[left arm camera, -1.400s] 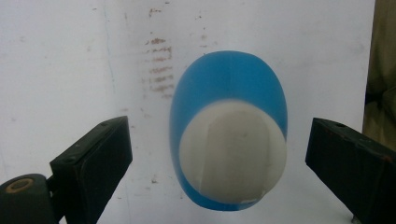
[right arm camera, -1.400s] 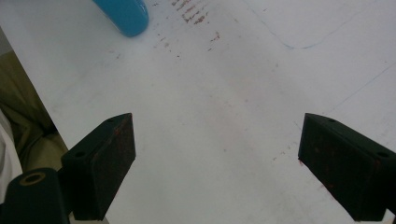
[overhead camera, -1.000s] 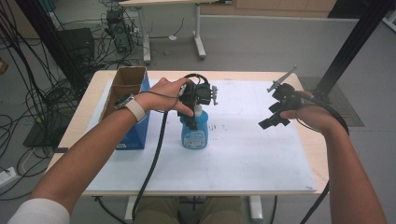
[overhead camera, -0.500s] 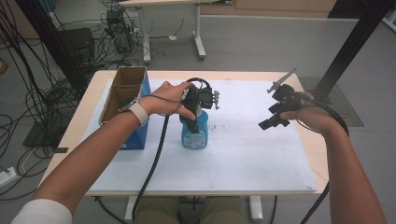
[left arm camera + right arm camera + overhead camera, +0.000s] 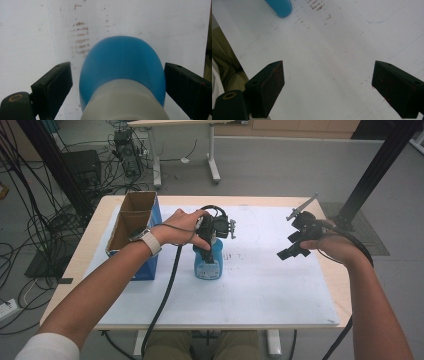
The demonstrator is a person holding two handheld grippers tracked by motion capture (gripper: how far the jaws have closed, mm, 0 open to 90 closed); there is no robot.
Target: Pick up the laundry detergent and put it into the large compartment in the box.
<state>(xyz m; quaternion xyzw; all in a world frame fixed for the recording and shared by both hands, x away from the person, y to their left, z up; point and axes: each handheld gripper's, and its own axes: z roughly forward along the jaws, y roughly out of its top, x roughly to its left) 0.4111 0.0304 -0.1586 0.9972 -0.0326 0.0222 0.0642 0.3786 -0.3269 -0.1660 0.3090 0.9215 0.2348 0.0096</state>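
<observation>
White sheeting [image 5: 260,290] covers your wooden table [image 5: 90,245], faintly marked with brownish smudges (best seen in the left gripper view), and cables crowd the grey floor beyond its far edge. Your blue bottle [image 5: 208,262] stands upright on the sheet, a little left of centre, just beside an open cardboard box [image 5: 131,222] with blue sides that sits at the table's left. Your left gripper [image 5: 210,240] points down over the bottle from above; in the left gripper view the bottle's blue shoulder [image 5: 122,65] and pale neck sit between the two black jaws. Those jaws have just been closing, yet a sliver of white sheet shows between the left pad and the bottle, and the right pad is at most barely touching, so no firm pinch is established. Your right gripper [image 5: 291,245] hangs above the right part of the sheet, well apart from the bottle, its jaws spread wide with nothing between them but bare sheet [image 5: 327,75]. Your left hand [image 5: 180,225] wraps the gripper body, a band at the wrist.
</observation>
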